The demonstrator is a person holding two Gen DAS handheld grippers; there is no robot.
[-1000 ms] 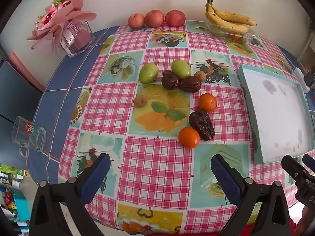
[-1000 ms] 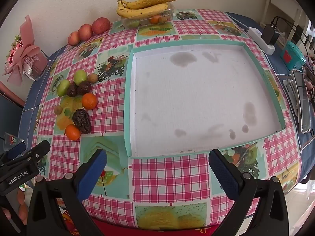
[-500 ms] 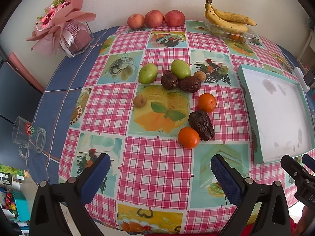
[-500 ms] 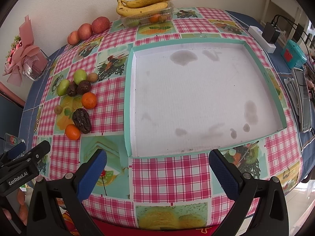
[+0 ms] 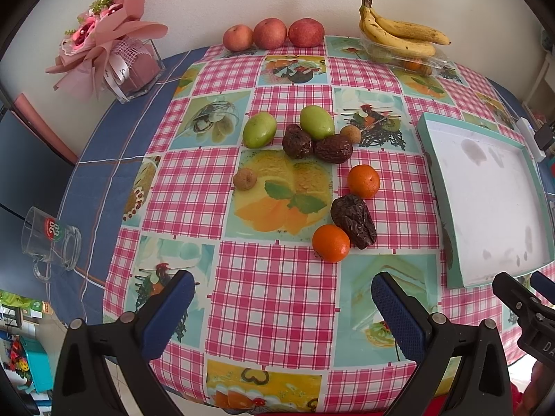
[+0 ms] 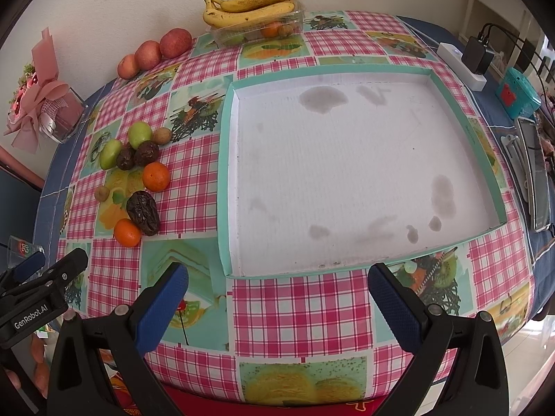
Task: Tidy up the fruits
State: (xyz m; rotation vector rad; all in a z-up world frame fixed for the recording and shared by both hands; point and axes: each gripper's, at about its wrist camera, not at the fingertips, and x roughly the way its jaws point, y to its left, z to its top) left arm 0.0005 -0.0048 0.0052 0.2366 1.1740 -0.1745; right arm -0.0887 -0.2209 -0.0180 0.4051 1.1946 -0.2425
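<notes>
Loose fruit lies mid-table: two green fruits (image 5: 259, 134) (image 5: 316, 122), two dark wrinkled dates (image 5: 297, 141) (image 5: 333, 149), a third date (image 5: 353, 221), two oranges (image 5: 363, 181) (image 5: 331, 243) and two small brown fruits (image 5: 244, 179) (image 5: 350, 134). An empty white tray with a teal rim (image 6: 227, 173) sits to their right. My left gripper (image 5: 282, 306) hangs open above the near table edge, short of the fruit. My right gripper (image 6: 277, 300) is open in front of the tray's near rim. Neither holds anything.
Three red apples (image 5: 270, 33) line the far wall, with bananas on a clear box (image 5: 404, 36) beside them. A pink bouquet in a glass vase (image 5: 114, 48) and a glass mug (image 5: 48, 242) stand at the left. A power strip (image 6: 458, 66) and phone (image 6: 536, 173) lie right of the tray.
Both views have shifted very slightly; the fruit and the tray lie where they were, and both grippers stay open.
</notes>
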